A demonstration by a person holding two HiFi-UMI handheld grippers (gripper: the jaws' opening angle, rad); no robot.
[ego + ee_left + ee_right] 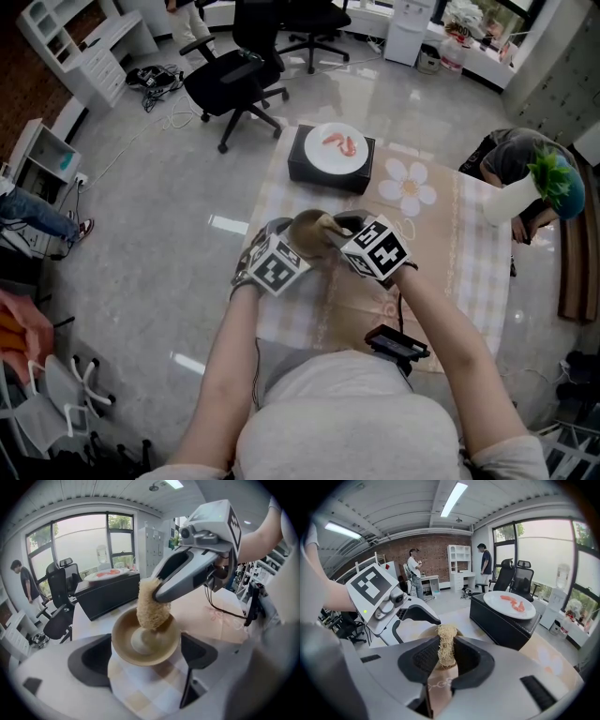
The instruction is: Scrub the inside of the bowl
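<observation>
- Bowl: tan-brown, paler at centre.
- Scrubber: straw-yellow fibres.
- Counter cloth: beige, white flower print, pale checked border.
- Box: black.
- Plate: white, bearing orange-red pieces.
- Left hand-held gripper and right hand-held gripper: grey, black jaw pads, black-and-white square markers.
- Floor: grey.

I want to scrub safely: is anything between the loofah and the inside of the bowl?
Nothing visible does. The loofah in the right gripper dips straight into the bowl held by the left gripper.
</observation>
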